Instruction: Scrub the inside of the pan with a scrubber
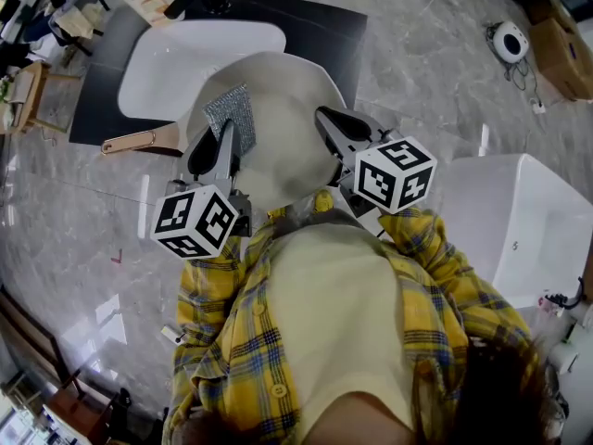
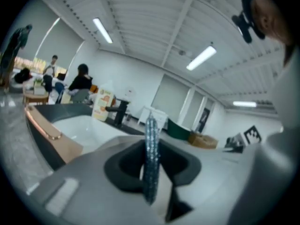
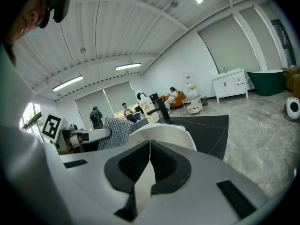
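Yellow plaid shirt [image 1: 232, 341] fills the foreground behind two marker-cubed grippers. Left gripper [image 1: 222, 142] clamps a silver mesh scrubber [image 1: 232, 111] upright against the cream pan [image 1: 278, 128]. Right gripper [image 1: 335, 126] is pinched onto the pan's right rim. Its copper handle [image 1: 139, 141] points left. Beyond sit a white basin [image 1: 185, 58], a dark counter [image 1: 315, 26] and a black tap [image 2: 117, 111].
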Demonstrator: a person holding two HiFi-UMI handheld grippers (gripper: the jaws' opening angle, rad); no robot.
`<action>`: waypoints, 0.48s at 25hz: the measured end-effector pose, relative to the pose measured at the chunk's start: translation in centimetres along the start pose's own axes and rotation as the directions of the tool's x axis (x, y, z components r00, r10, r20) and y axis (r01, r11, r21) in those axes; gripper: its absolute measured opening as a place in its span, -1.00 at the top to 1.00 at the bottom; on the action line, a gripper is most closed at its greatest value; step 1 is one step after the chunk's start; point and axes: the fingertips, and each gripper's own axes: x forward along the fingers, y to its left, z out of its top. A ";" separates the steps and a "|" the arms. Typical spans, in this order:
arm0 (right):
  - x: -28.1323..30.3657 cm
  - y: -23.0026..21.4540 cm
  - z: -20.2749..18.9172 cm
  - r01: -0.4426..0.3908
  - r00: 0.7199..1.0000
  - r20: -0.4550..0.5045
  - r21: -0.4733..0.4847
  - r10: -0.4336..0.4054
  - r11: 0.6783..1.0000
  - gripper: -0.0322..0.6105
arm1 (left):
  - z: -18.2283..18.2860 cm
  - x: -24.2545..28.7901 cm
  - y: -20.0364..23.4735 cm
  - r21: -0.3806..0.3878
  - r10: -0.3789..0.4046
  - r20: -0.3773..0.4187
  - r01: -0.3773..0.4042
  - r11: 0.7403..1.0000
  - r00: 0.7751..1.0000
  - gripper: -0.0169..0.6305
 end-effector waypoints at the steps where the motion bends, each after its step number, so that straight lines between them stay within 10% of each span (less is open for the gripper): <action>1: 0.0 0.0 -0.1 0.002 1.000 -0.003 -0.001 -0.002 1.000 0.85 | -0.2 0.0 -0.1 0.065 0.021 -0.014 -0.020 0.998 1.000 0.67; 5: 0.0 0.0 -0.4 0.016 1.000 -0.018 -0.017 -0.017 1.000 0.86 | -0.6 0.2 -0.7 0.241 0.067 -0.047 -0.054 0.969 0.997 0.67; 12: -0.3 -0.1 -0.5 0.041 0.999 -0.029 -0.044 -0.042 0.998 0.86 | -1.0 0.3 -0.9 0.278 0.078 -0.063 -0.057 0.959 0.995 0.67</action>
